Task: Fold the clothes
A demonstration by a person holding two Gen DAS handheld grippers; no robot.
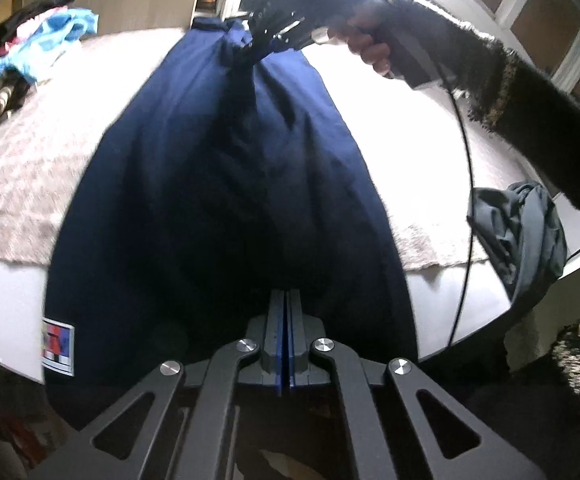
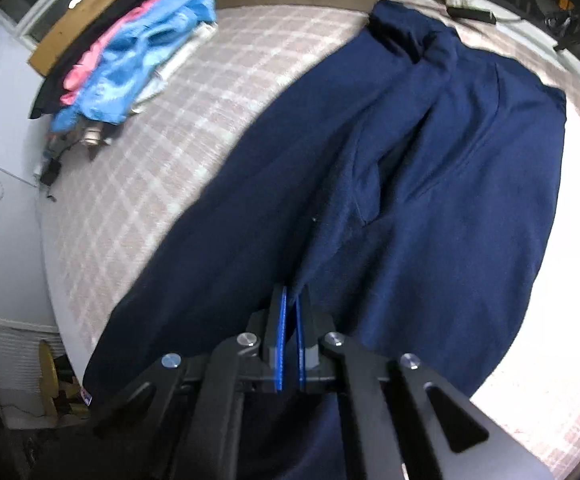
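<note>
A large navy blue garment [image 1: 226,168] is stretched between both grippers above a bed. My left gripper [image 1: 288,300] is shut on its near edge, blue pads pressed together on the cloth. At the far end, a hand [image 1: 365,36] holds my right gripper [image 1: 258,46], shut on a bunched part of the fabric. A red, white and blue label [image 1: 58,350] shows at the garment's lower left corner. In the right wrist view, the right gripper [image 2: 291,296] pinches a fold of the navy garment [image 2: 429,168], which spreads out over the bed.
The bed carries a pale checked blanket [image 2: 162,128]. A pile of blue, pink and black clothes [image 2: 138,60] lies at its far corner by the wall. A crumpled grey garment [image 1: 521,224] sits at the bed's right edge. A black cable [image 1: 467,200] hangs from the right gripper.
</note>
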